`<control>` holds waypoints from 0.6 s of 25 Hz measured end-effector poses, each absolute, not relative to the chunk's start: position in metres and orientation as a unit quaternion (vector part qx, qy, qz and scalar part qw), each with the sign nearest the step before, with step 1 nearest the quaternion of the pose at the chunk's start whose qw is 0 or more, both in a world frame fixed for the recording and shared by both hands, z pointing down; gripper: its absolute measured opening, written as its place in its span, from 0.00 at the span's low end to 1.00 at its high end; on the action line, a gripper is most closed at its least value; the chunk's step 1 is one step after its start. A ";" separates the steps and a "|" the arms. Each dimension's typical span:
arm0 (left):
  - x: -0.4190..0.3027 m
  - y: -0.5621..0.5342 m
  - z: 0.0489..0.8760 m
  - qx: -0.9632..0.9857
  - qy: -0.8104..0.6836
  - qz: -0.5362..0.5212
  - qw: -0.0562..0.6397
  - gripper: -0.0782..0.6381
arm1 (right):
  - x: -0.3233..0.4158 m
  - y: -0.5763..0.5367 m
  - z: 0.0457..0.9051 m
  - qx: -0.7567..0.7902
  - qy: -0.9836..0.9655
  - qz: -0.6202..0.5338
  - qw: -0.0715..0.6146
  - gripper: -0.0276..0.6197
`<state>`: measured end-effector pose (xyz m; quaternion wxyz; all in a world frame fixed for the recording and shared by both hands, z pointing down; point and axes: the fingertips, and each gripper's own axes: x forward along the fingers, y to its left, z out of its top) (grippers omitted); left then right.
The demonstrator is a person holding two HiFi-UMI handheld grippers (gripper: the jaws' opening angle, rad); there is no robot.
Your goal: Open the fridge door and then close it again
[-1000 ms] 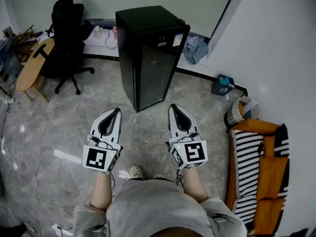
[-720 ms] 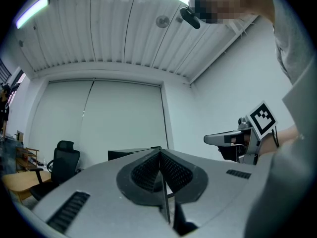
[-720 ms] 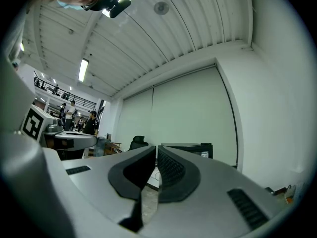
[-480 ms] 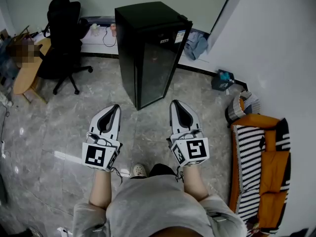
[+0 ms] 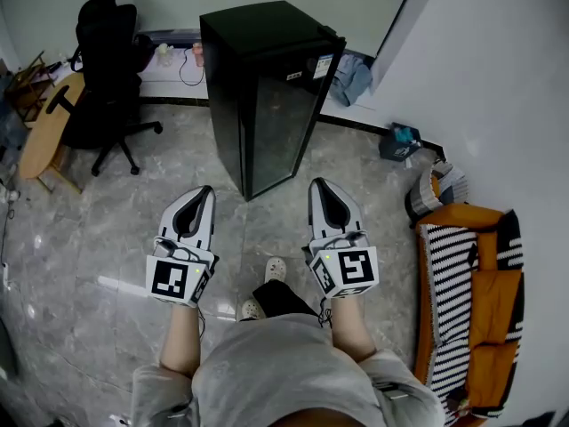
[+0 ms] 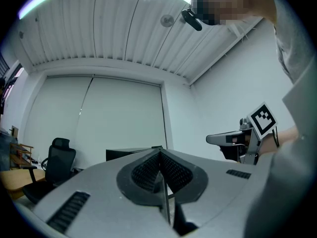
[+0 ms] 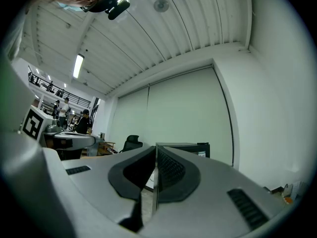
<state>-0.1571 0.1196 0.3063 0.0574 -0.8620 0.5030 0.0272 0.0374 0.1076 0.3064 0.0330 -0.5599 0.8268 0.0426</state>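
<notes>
- Two grippers show in my head view: the left gripper [image 5: 205, 193] and right gripper [image 5: 318, 186] hang over the grey marbled floor [image 5: 107, 198], near the tall black glass-door fridge [image 5: 267, 87]. Its door is closed and neither gripper touches it.
- Left gripper view: I see the jaws pressed together, empty.
- Right gripper view: jaws also together, empty, with the fridge beyond.
</notes>
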 end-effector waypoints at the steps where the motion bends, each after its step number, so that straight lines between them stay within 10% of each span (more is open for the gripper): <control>1: -0.157 0.114 0.303 -0.860 0.505 0.036 0.060 0.13 | 0.038 0.102 0.306 -0.559 0.827 0.043 0.034 0.08; 15: -0.130 0.007 0.294 -0.856 0.510 0.056 0.065 0.13 | 0.057 -0.014 0.299 -0.538 0.841 0.050 0.040 0.08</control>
